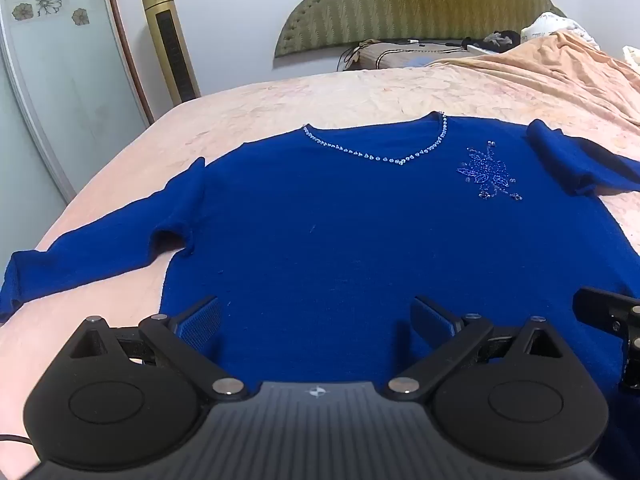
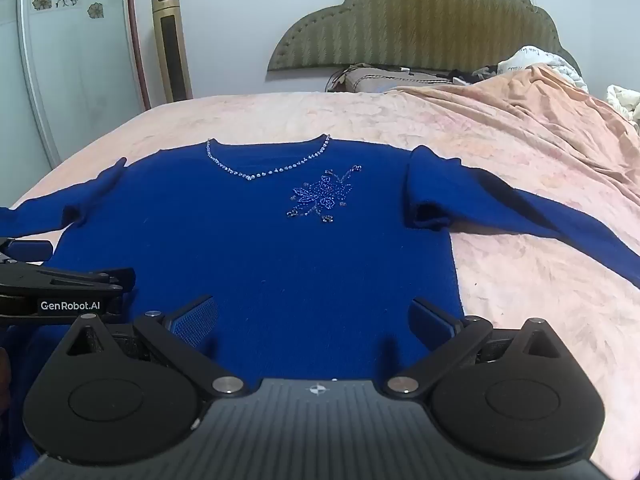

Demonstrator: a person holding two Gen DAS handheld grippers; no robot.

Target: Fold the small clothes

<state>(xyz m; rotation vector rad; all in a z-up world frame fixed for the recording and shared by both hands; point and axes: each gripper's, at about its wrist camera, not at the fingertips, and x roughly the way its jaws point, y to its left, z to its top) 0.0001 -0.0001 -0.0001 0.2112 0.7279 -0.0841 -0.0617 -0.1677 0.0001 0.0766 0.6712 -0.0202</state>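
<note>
A blue sweater [image 1: 360, 232] is laid flat, front side up, on a bed covered with a pink blanket [image 1: 248, 108]. The neckline, edged with small clear beads [image 1: 376, 156], points toward the padded headboard [image 1: 420, 4]. A beaded flower [image 1: 486, 174] is seen on the chest, to the right of the neckline in both views. Both sleeves are spread outward: one [image 1: 92, 256] runs toward the left edge of the bed, the other [image 2: 532, 216] toward the right, with a fold at each armpit.

The left gripper [image 1: 316, 320] is held low over the hem region of the sweater, tilted downward. Its jaws are spread as wide as they go, and nothing is held between them (only sweater fabric is seen below). The right gripper [image 2: 314, 320] is held likewise over the hem nearer the right side seam, jaws fully spread, nothing gripped. The two grippers are positioned side by side, each visible at the edge of the other's view.

A gold tower fan [image 1: 170, 40] stands beside a flower-patterned wardrobe door [image 1: 48, 60]. Rumpled bedding [image 2: 536, 92] is piled near the headboard.
</note>
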